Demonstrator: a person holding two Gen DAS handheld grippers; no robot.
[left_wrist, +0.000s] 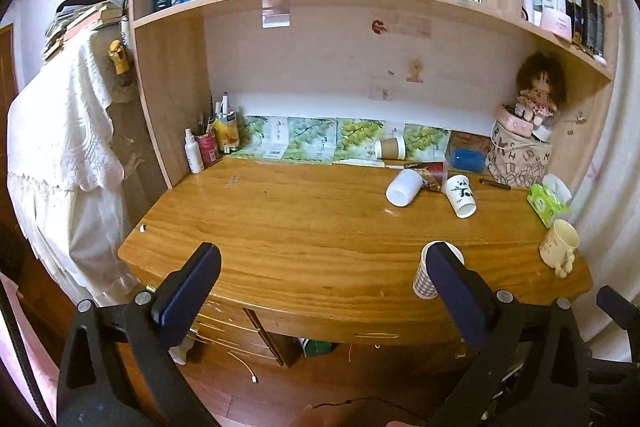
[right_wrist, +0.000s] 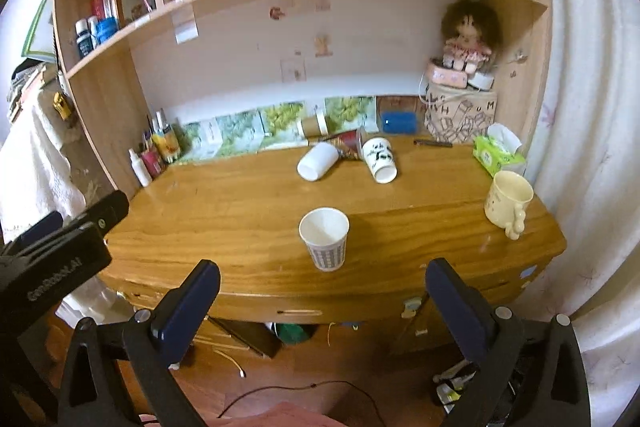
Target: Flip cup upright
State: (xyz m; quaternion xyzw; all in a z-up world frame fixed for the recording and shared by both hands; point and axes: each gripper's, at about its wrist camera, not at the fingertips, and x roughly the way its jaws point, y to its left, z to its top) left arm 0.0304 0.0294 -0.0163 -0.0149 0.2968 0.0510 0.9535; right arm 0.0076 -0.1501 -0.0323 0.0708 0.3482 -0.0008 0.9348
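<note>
A checked paper cup (right_wrist: 325, 238) stands upright near the desk's front edge; in the left wrist view it (left_wrist: 424, 279) is partly hidden behind my right finger. A plain white cup (right_wrist: 318, 161) (left_wrist: 404, 187) lies on its side at the back. A white panda cup (right_wrist: 380, 159) (left_wrist: 462, 195) lies on its side beside it. A brown paper cup (right_wrist: 314, 126) (left_wrist: 390, 148) lies against the back wall. My left gripper (left_wrist: 322, 267) is open and empty before the desk. My right gripper (right_wrist: 322, 281) is open and empty, just short of the checked cup.
A cream mug (right_wrist: 507, 200) stands upright at the desk's right edge, by a green tissue pack (right_wrist: 496, 155). A patterned bag with a doll (right_wrist: 460, 115) fills the back right corner. Bottles and pens (right_wrist: 154, 151) stand at back left. A red packet (right_wrist: 348, 143) lies between the cups.
</note>
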